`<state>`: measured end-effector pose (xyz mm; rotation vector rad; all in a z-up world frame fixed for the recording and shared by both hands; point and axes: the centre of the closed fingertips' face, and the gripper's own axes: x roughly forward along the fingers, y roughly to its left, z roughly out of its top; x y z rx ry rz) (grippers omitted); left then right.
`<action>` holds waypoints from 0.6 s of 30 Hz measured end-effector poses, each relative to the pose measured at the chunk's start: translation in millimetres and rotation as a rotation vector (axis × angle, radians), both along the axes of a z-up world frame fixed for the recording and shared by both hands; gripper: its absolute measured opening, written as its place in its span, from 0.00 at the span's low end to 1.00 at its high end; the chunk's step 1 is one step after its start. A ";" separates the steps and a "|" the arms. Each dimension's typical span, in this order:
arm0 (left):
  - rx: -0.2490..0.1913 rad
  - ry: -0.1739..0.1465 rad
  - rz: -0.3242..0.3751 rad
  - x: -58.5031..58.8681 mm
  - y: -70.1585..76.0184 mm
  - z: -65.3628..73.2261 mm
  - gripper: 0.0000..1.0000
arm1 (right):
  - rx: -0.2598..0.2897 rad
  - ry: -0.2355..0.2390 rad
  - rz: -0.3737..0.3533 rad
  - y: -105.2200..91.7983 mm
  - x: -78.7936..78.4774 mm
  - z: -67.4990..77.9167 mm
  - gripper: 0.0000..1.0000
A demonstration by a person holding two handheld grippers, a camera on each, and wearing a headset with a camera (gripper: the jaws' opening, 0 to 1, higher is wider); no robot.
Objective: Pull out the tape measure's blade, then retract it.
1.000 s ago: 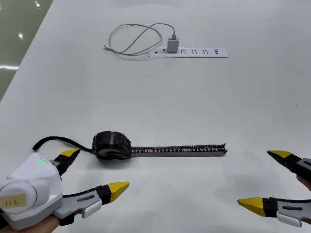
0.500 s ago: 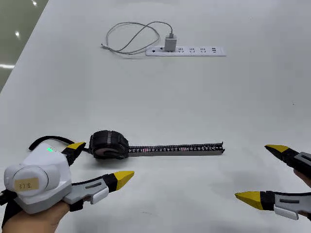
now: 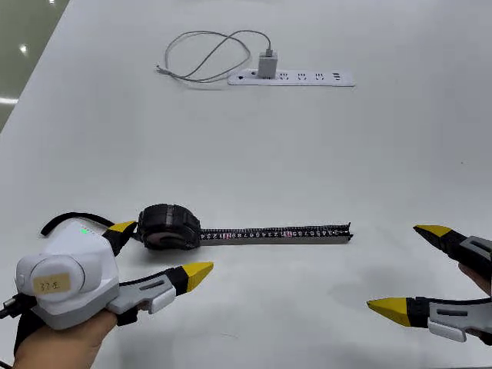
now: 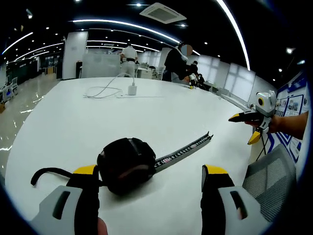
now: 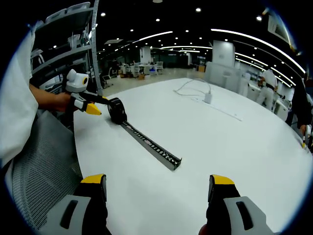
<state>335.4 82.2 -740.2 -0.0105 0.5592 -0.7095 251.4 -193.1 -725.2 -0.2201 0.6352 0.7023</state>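
Observation:
The black tape measure case [image 3: 169,226] lies on the white table [image 3: 269,154], its blade [image 3: 277,233] pulled out to the right and resting flat. A black wrist strap [image 3: 65,220] trails off the case to the left. My left gripper [image 3: 161,247] is open, its jaws just left of and in front of the case, not touching it. In the left gripper view the case [image 4: 127,164] sits between the yellow tips of the left gripper [image 4: 151,172]. My right gripper [image 3: 411,269] stands open to the right of the blade's end hook [image 5: 175,163], with a gap between them.
A white power strip [image 3: 296,77] with a plugged-in charger and a coiled white cable [image 3: 204,54] lies at the far side of the table. The table's left edge borders a glossy floor. People stand in the background of the gripper views.
My left gripper has crept forward and right, closer to the tape case. The blade and case lie still. The right gripper stays about where it was.

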 end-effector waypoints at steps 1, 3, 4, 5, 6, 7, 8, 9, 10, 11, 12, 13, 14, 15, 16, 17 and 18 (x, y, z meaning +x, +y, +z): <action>-0.006 0.003 0.008 0.6 -0.1 -0.9 0.84 | 0.000 0.000 0.001 0.2 0.4 0.1 0.84; -0.007 0.010 0.017 1.9 0.3 -2.9 0.84 | -0.005 0.000 0.005 0.5 1.1 0.2 0.84; -0.011 0.009 0.024 2.6 0.5 -2.5 0.83 | -0.006 0.000 0.005 0.6 1.8 0.4 0.84; -0.017 0.009 0.037 3.6 0.7 -2.4 0.83 | -0.007 0.001 0.007 0.9 2.8 0.9 0.84; -0.018 0.010 0.039 4.0 0.5 -2.7 0.83 | -0.007 0.001 0.009 1.2 3.4 1.3 0.84; -0.017 0.011 0.043 4.4 -0.2 -3.1 0.83 | -0.009 0.001 0.011 1.3 4.1 1.3 0.84; -0.008 0.009 0.054 5.5 0.1 -3.7 0.82 | -0.013 0.002 0.014 1.1 5.2 1.0 0.83; -0.009 0.010 0.059 6.0 0.0 -3.7 0.82 | -0.012 0.003 0.016 1.1 5.8 1.0 0.83; -0.010 0.013 0.062 6.7 -0.7 -3.8 0.83 | -0.014 0.004 0.019 0.7 7.0 0.5 0.82; -0.002 0.012 0.070 7.0 -0.3 -4.1 0.82 | -0.016 0.004 0.020 0.3 7.8 0.1 0.82; -0.001 0.013 0.072 7.3 -0.8 -4.1 0.81 | -0.019 0.005 0.023 0.2 8.6 -0.2 0.81; 0.001 0.015 0.076 8.2 -0.3 -4.5 0.81 | -0.022 0.006 0.025 0.1 9.2 -0.3 0.81; 0.002 0.015 0.081 8.8 0.2 -4.6 0.81 | -0.025 0.006 0.028 -0.1 9.8 -0.3 0.80; 0.000 0.016 0.085 9.3 0.0 -4.7 0.81 | -0.029 0.005 0.034 0.0 10.9 -0.3 0.79; -0.002 0.018 0.086 9.6 -0.2 -4.9 0.82 | -0.035 0.007 0.037 -0.5 11.5 -0.9 0.79; -0.003 0.019 0.090 10.1 -0.1 -5.2 0.81 | -0.037 0.008 0.043 -0.3 11.8 -1.2 0.79; 0.000 0.017 0.093 10.8 0.1 -5.6 0.81 | -0.037 0.010 0.046 -0.6 13.2 -1.7 0.78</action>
